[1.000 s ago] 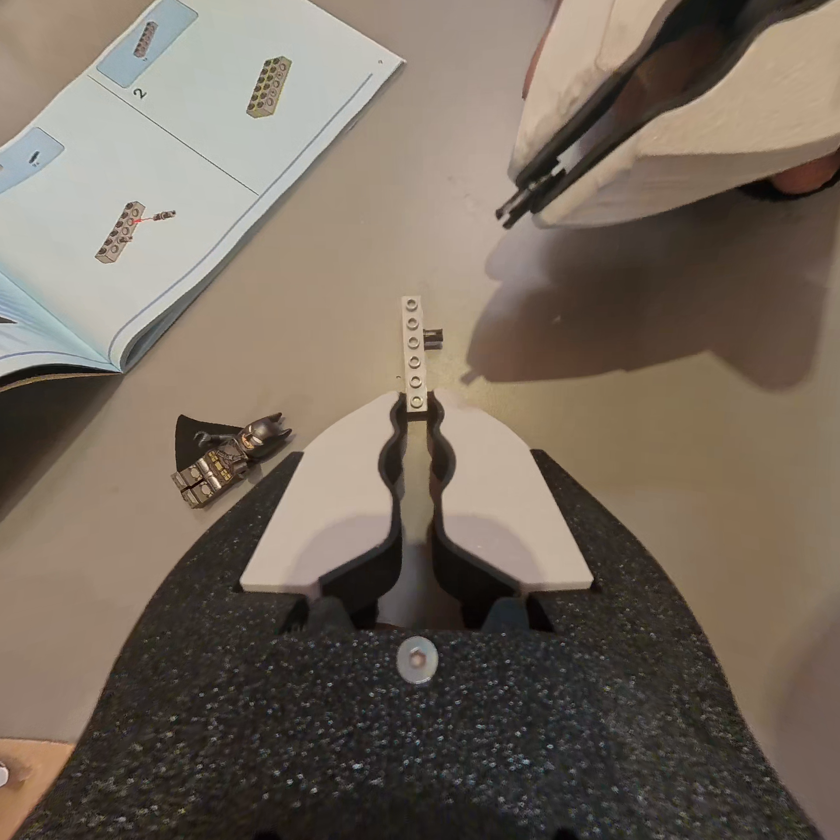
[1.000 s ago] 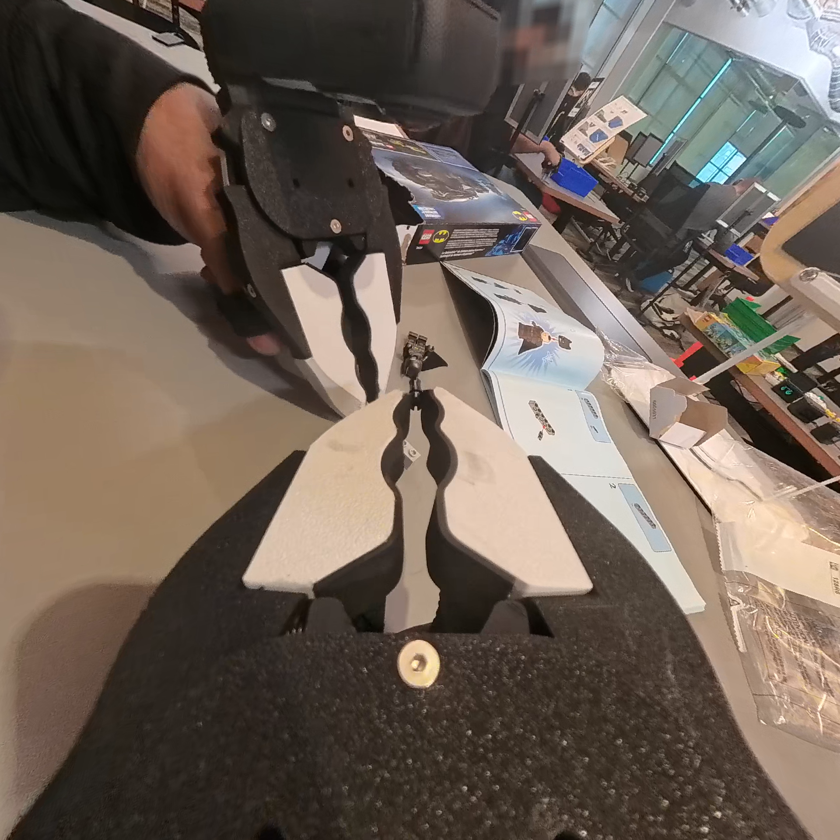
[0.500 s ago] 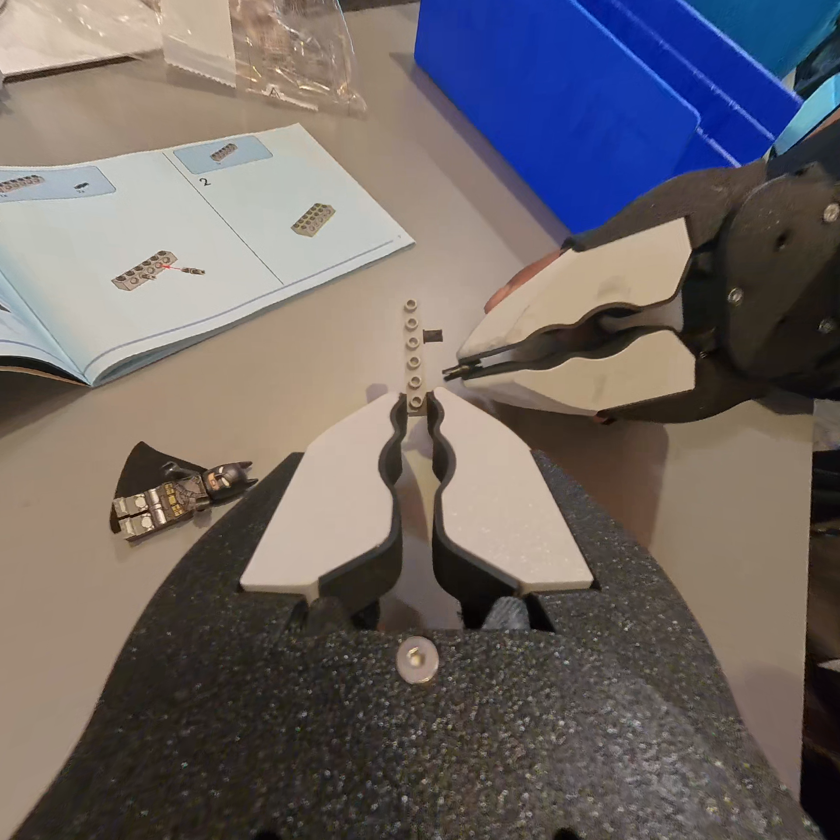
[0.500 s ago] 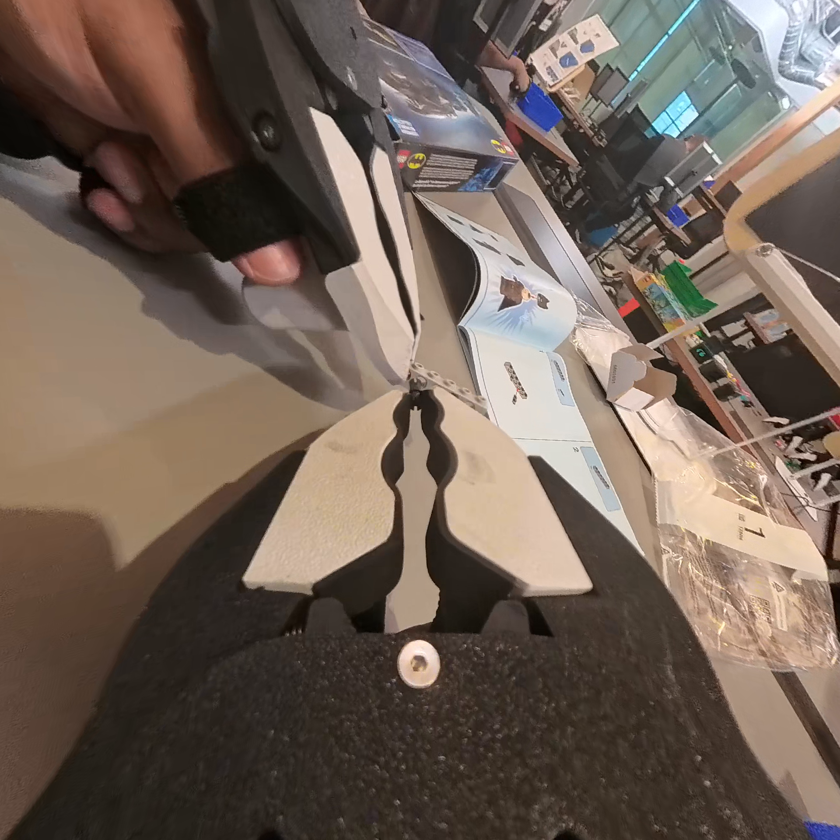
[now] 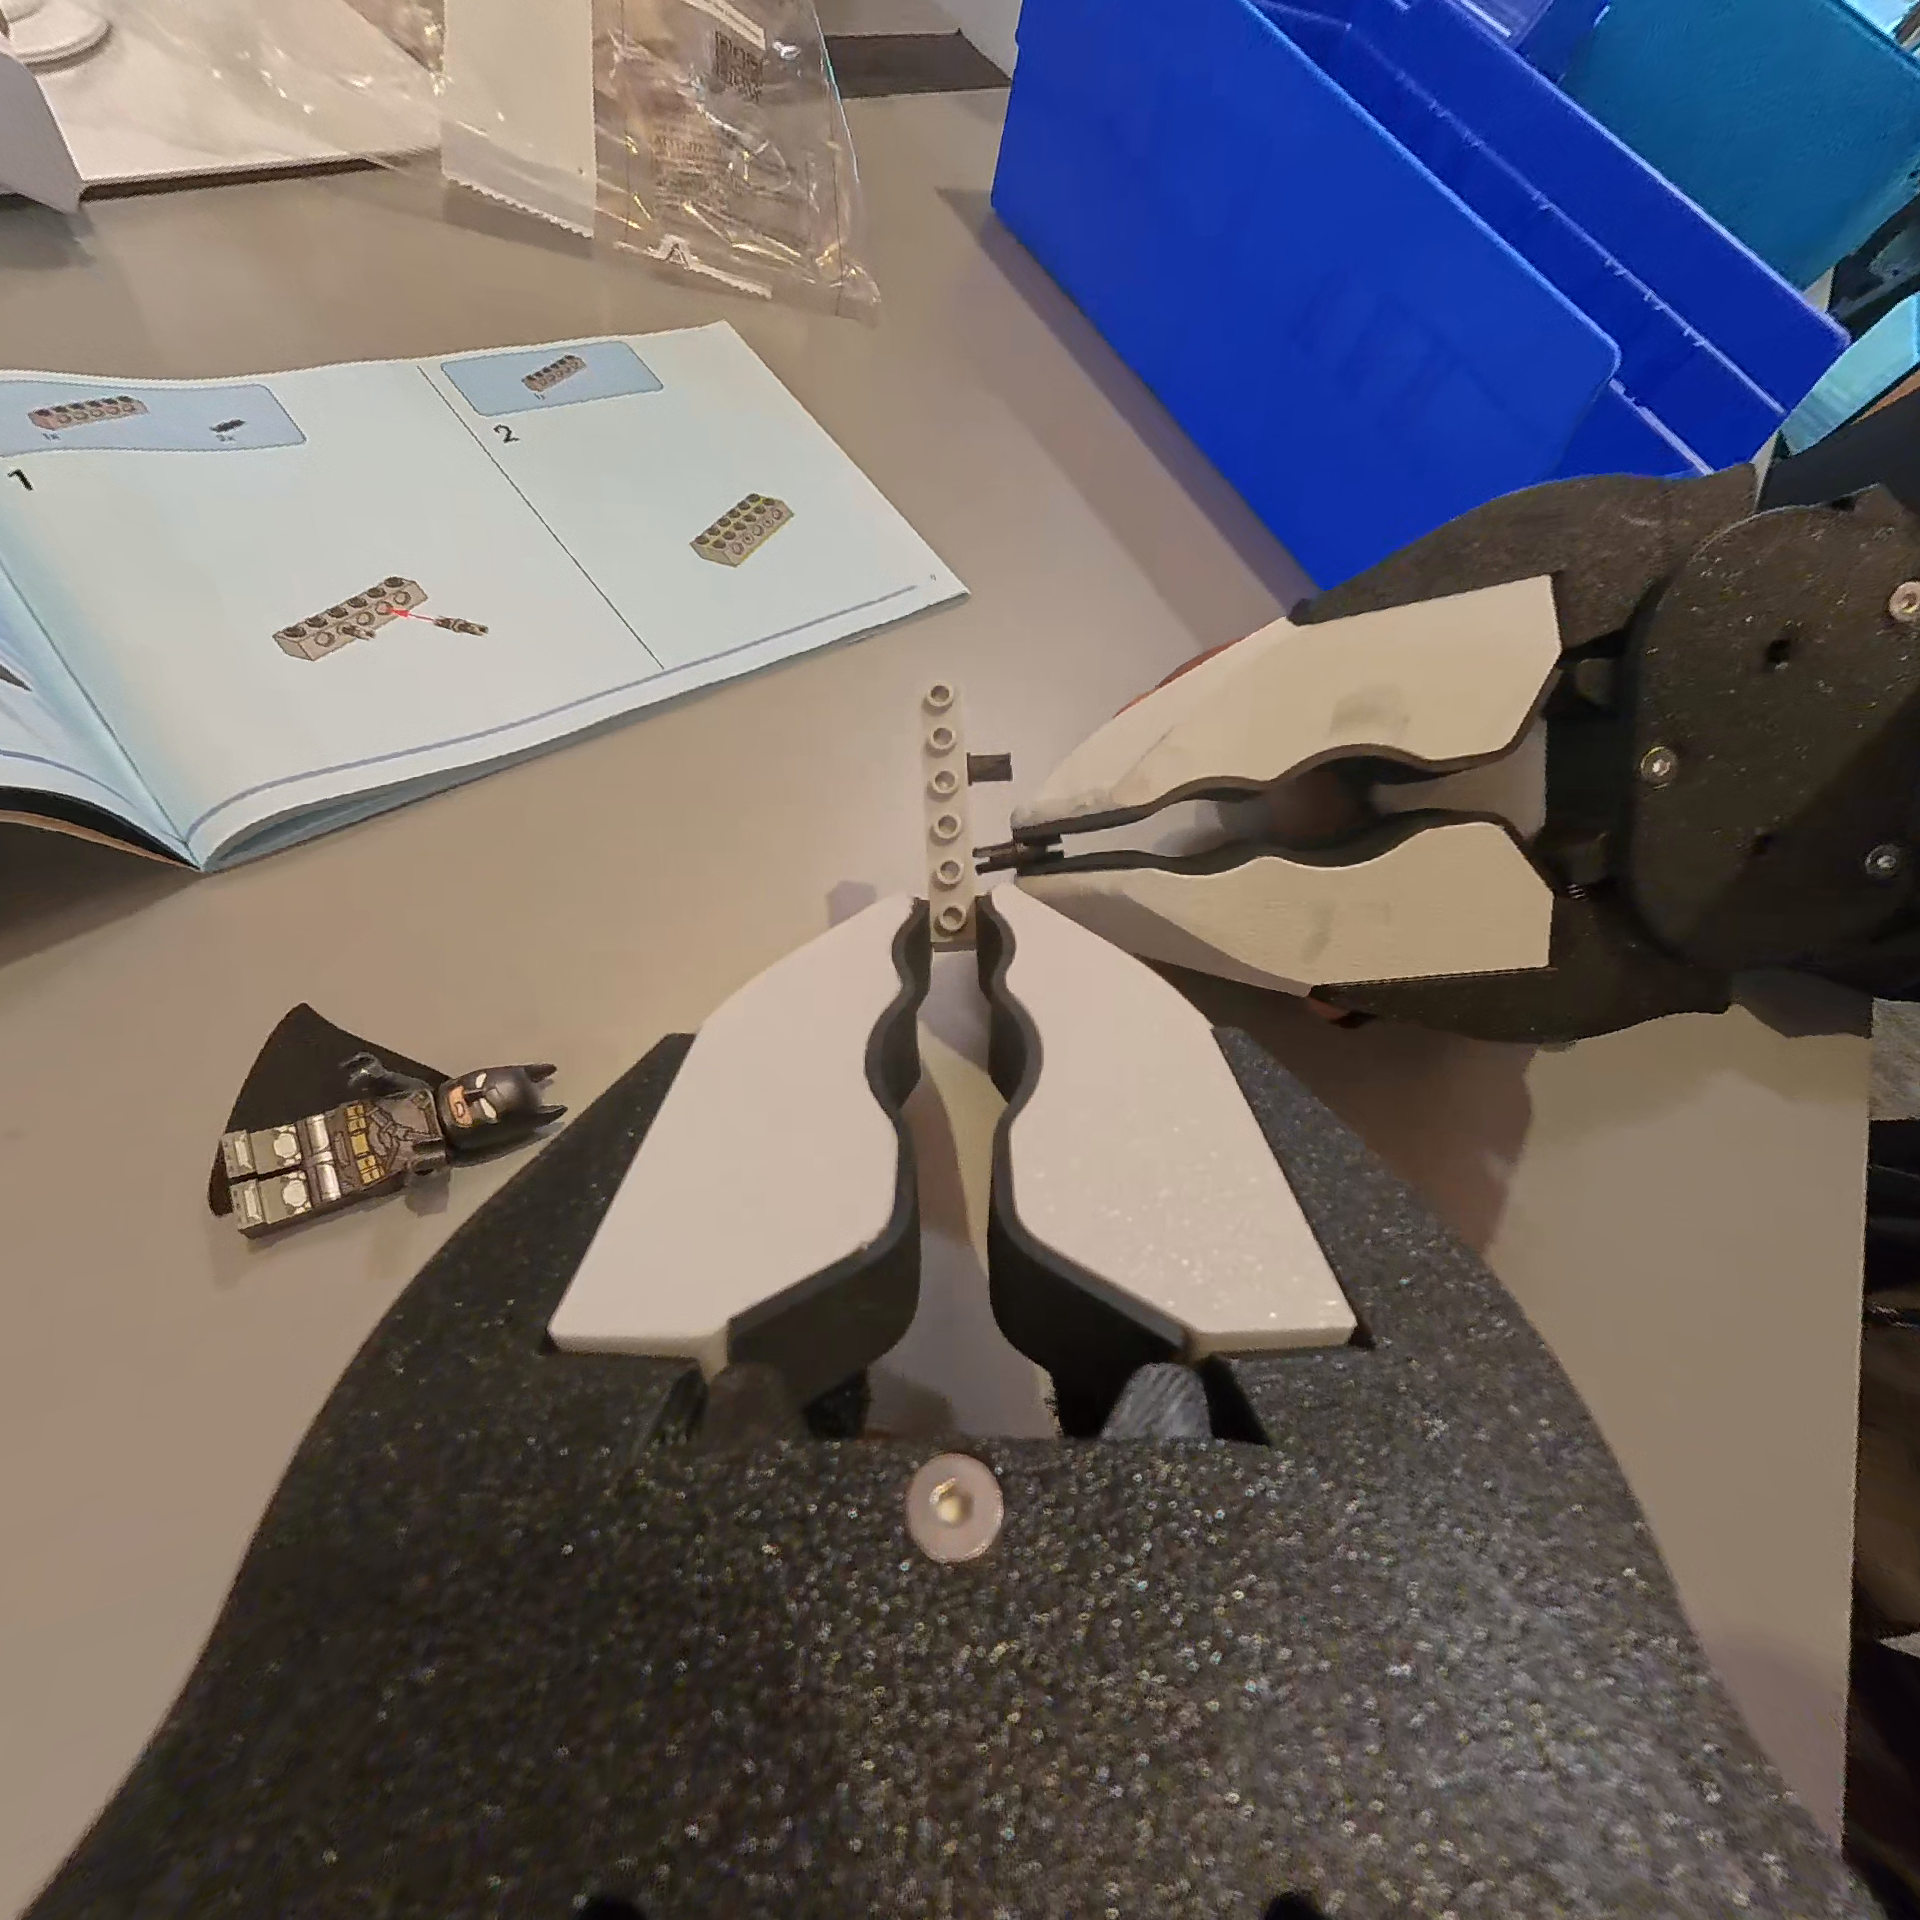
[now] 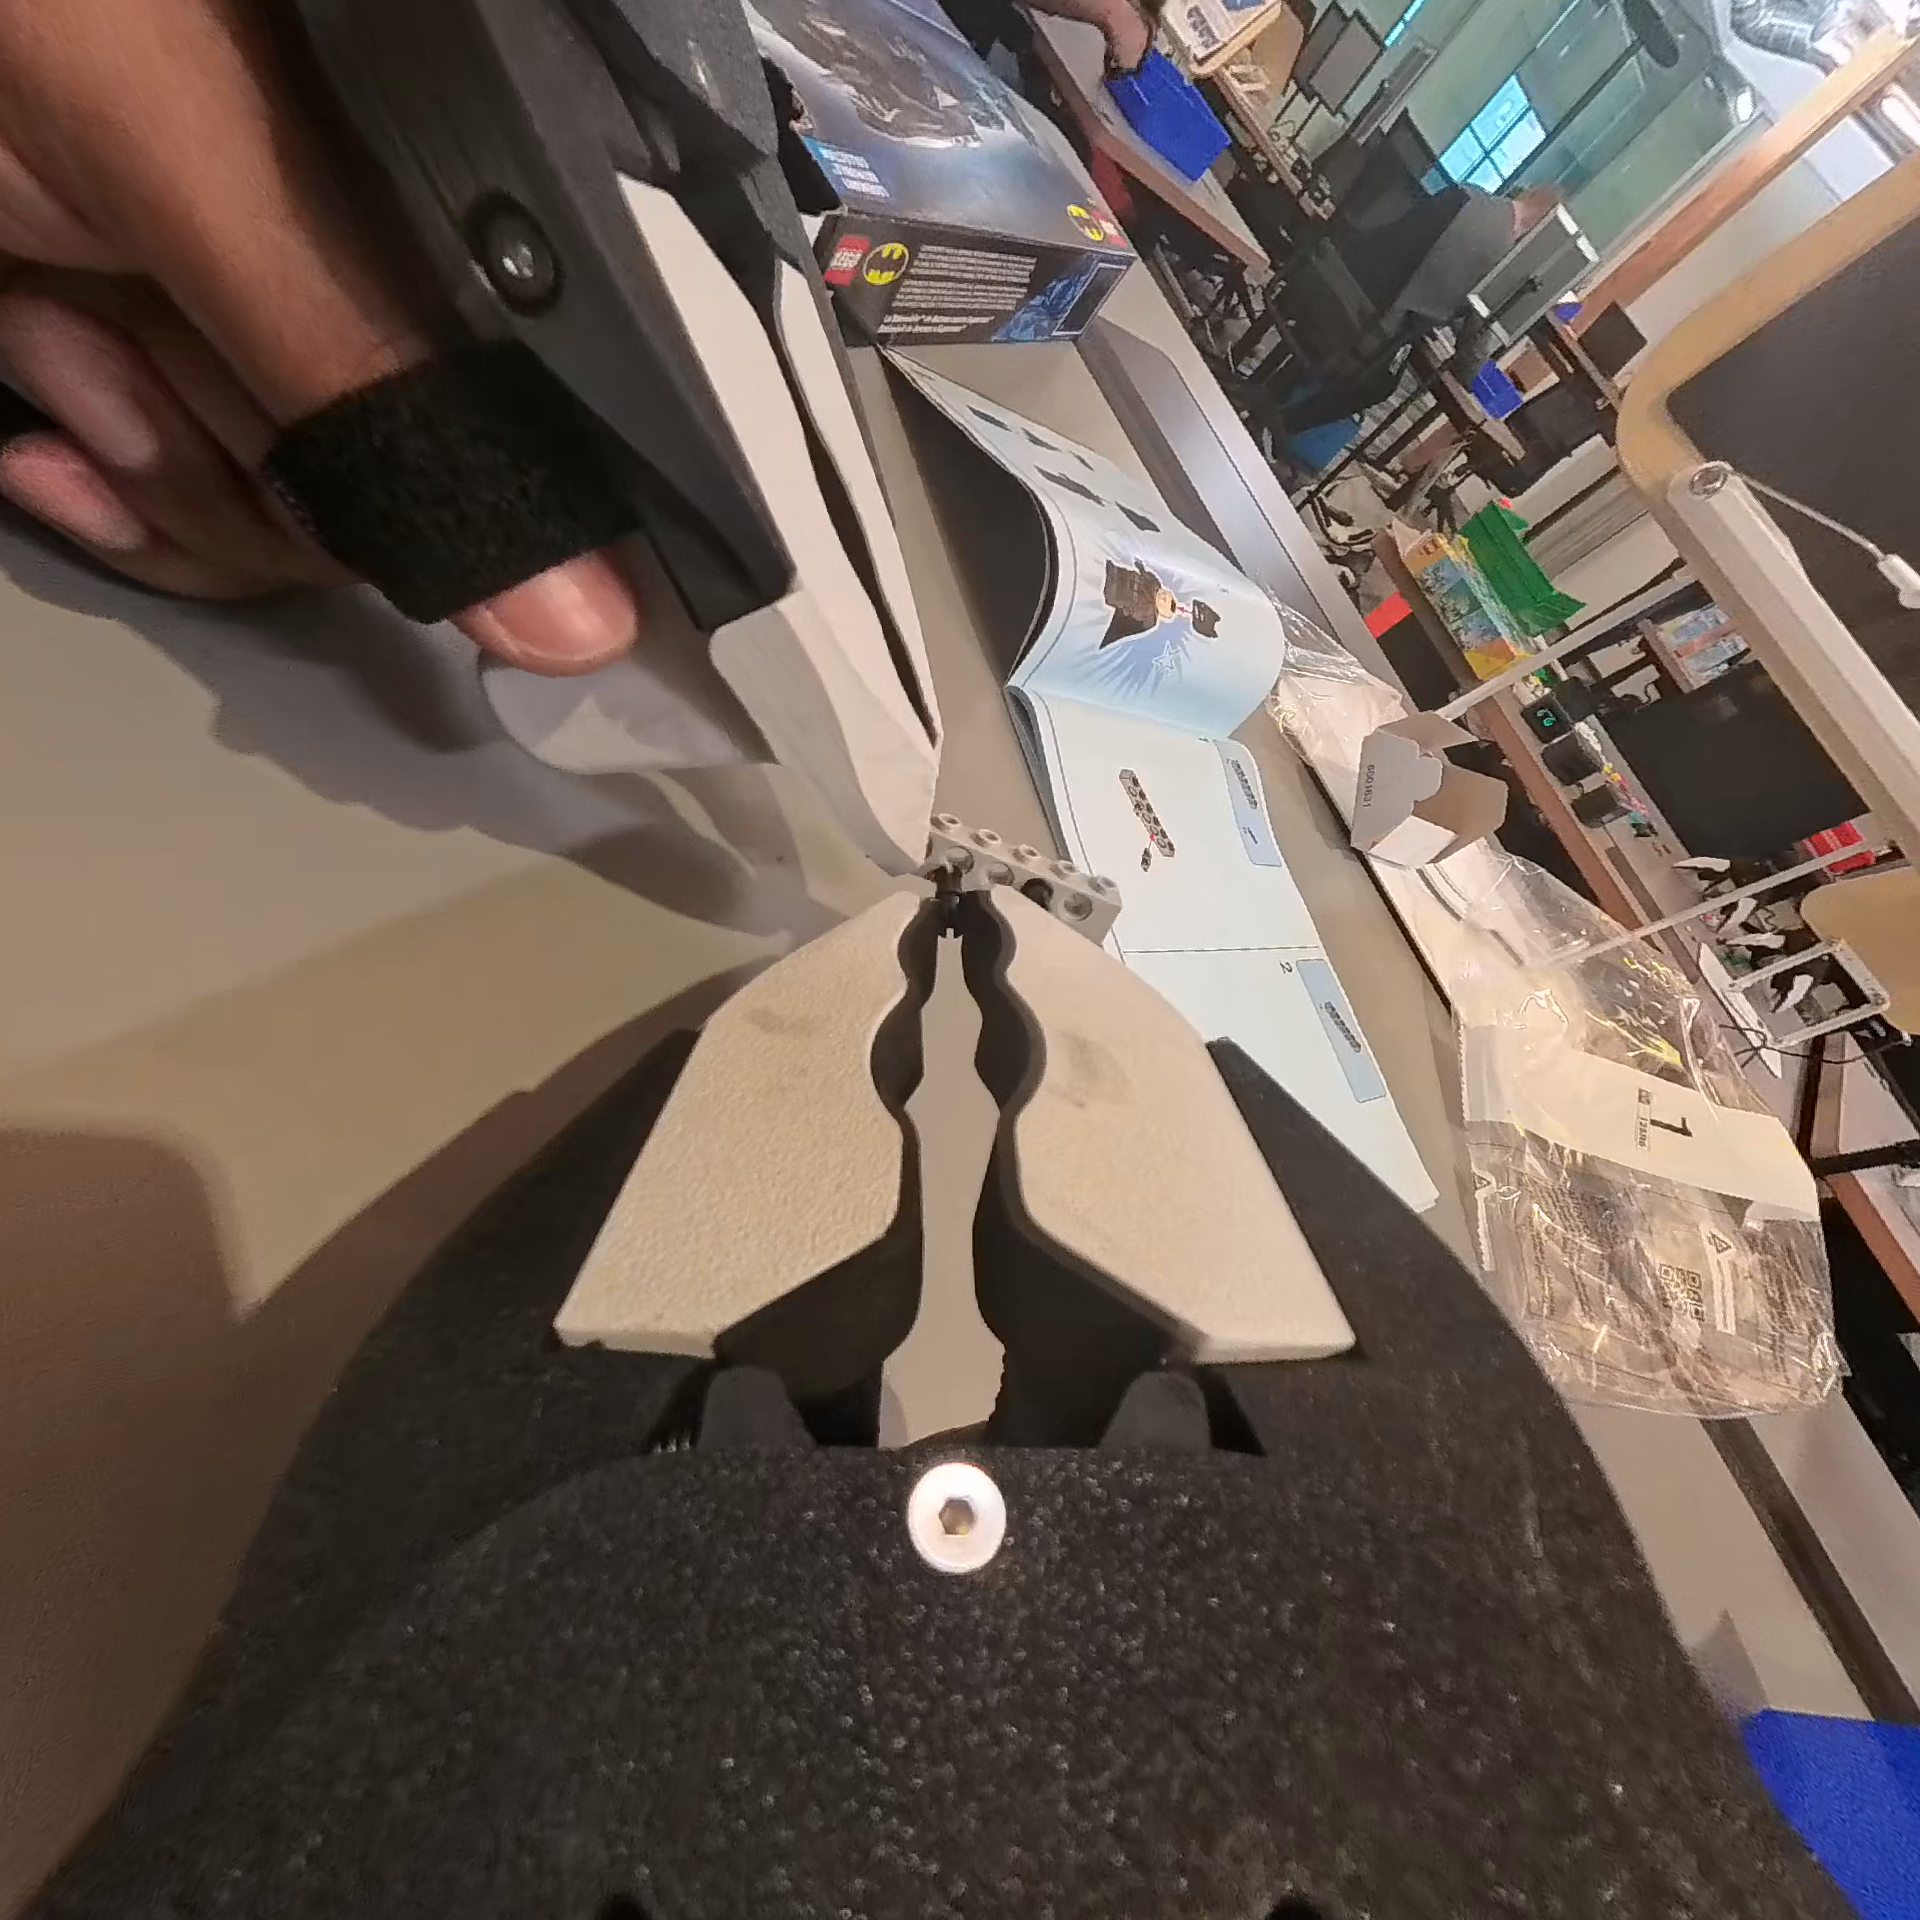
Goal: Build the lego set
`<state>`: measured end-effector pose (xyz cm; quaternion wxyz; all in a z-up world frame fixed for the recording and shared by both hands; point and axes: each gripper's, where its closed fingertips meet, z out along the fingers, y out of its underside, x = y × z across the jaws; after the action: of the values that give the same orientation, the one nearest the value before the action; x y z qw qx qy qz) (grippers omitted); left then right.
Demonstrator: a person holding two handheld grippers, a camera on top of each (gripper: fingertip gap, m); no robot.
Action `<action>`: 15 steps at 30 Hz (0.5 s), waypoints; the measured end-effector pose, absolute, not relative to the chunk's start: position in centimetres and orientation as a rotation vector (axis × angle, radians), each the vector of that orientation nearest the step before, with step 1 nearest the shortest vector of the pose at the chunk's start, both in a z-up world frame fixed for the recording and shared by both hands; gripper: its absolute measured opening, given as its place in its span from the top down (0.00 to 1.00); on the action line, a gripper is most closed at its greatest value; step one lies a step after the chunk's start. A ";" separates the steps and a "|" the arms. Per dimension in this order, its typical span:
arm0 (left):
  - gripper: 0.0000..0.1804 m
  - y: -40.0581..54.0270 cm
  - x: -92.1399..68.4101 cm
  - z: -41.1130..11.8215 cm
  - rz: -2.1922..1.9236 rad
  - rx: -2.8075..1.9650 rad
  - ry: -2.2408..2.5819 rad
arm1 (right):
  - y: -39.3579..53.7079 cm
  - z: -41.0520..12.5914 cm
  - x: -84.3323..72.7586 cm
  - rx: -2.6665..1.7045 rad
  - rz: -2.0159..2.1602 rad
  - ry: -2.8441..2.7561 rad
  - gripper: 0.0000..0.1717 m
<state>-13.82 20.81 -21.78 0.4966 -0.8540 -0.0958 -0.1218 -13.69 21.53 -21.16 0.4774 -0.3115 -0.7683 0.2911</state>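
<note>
My left gripper (image 5: 951,914) is shut on the near end of a long grey brick with side holes (image 5: 948,800), which points away from me above the table. A black pin (image 5: 989,768) sticks out of one side hole. My right gripper (image 6: 948,906) is shut on a second small black pin (image 6: 948,896). In the left wrist view the right gripper (image 5: 1013,850) comes in from the right, and its pin (image 5: 1006,854) has its tip at a side hole near the held end. The right wrist view shows the brick (image 6: 1029,878) side on, just beyond my fingertips.
An open light-blue instruction booklet (image 5: 416,561) lies at the left, with a small black minifigure (image 5: 384,1127) in front of it. Blue bins (image 5: 1351,260) stand at the back right and clear plastic bags (image 5: 717,135) behind. A dark product box (image 6: 966,260) lies farther along the table. The grippers are tip to tip, or close to it.
The right gripper has swung down from above and come in beside the brick, bringing its pin up to a side hole. The left gripper has tilted while keeping hold of the brick.
</note>
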 end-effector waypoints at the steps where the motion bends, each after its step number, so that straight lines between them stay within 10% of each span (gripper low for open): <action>1: 0.96 20.8 -13.8 -21.8 -0.289 -2.071 -0.230 | 21.6 -21.1 -13.7 -0.765 0.711 -1.873 0.97; 15: 0.96 20.9 -13.8 -22.2 -0.221 -2.100 -0.209 | 21.6 -21.3 -13.8 -0.787 0.696 -1.877 0.97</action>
<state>-13.80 20.87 -22.15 0.4880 -0.8638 -0.0858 -0.0910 -13.76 21.55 -21.32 0.4754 -0.3218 -0.7676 0.2848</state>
